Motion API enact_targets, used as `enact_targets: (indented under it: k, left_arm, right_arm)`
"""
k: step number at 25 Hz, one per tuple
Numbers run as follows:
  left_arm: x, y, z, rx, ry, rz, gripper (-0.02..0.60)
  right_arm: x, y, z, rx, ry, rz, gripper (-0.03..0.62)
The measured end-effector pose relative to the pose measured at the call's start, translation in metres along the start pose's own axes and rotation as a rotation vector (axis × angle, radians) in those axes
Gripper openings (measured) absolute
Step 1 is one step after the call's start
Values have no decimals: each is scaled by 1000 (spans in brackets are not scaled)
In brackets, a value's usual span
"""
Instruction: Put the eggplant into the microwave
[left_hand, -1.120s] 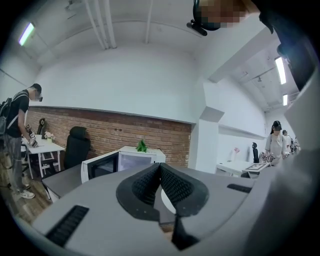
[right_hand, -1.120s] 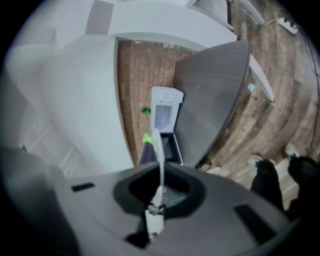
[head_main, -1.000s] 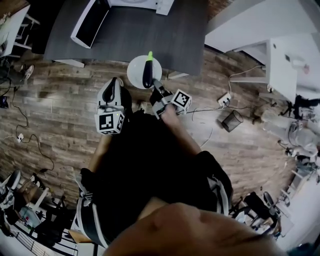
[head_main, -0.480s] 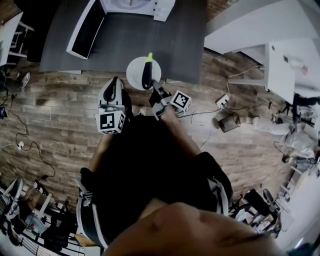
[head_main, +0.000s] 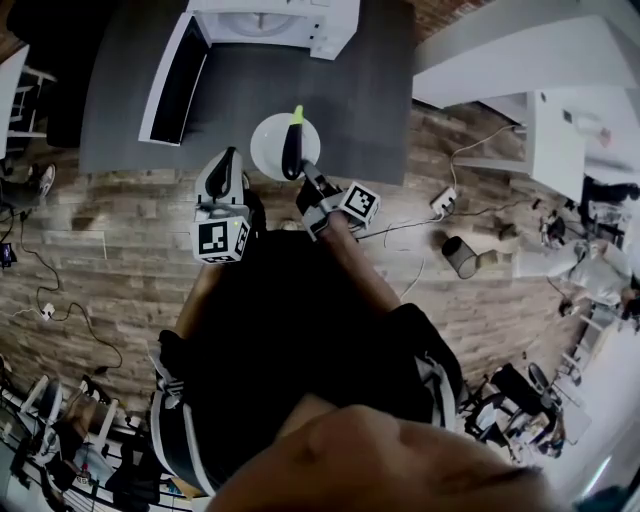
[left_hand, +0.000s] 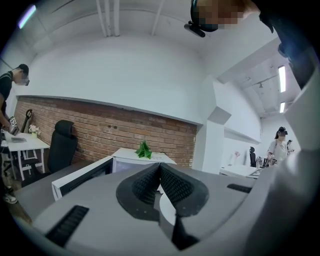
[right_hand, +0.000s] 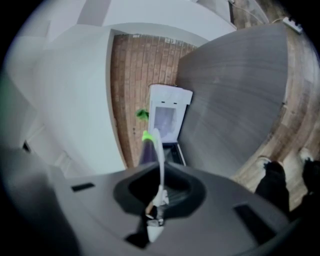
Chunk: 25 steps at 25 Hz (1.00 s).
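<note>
A dark purple eggplant (head_main: 292, 150) with a green stem lies on a round white plate (head_main: 268, 150). My right gripper (head_main: 306, 178) is shut on the plate's near rim and holds it over the front edge of the dark grey table (head_main: 370, 90). In the right gripper view the plate (right_hand: 160, 150) shows edge-on between the jaws, with the eggplant (right_hand: 146, 150) on its left. The white microwave (head_main: 262, 20) stands at the table's far side, its door (head_main: 175, 85) swung open to the left. My left gripper (head_main: 226, 160) is shut and empty, left of the plate.
A small green plant (left_hand: 144, 149) sits on top of the microwave (left_hand: 135, 161). On the wooden floor to the right are a dark bin (head_main: 460, 255) and cables with a power strip (head_main: 443, 203). A white desk (head_main: 560, 130) stands to the right.
Both grippers and the plate with the eggplant have come closer to the table; the plate now hangs over the tabletop's front edge. The microwave sits nearer in the head view.
</note>
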<state>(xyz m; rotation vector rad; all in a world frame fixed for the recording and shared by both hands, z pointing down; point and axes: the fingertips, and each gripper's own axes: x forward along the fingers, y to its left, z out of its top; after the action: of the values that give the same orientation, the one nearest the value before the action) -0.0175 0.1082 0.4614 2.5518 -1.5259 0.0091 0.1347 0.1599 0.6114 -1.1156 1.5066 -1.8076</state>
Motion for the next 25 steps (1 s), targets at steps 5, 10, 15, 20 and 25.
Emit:
enact_targets:
  k: [5, 10, 15, 20, 25]
  left_arm:
    - [28, 31, 6, -2, 11, -30, 37]
    - [44, 62, 12, -10, 20, -62, 37]
    - [58, 84, 13, -10, 28, -116, 37]
    - [65, 100, 19, -38, 7, -112, 37]
    - [65, 109, 28, -39, -1, -90, 37]
  right_arm:
    - [37, 3, 7, 4, -30, -9, 37]
    - [74, 5, 10, 6, -67, 8, 37]
    - [105, 5, 14, 5, -102, -9, 37]
    - [132, 7, 17, 2, -110, -11, 37]
    - [154, 11, 19, -12, -85, -19, 37]
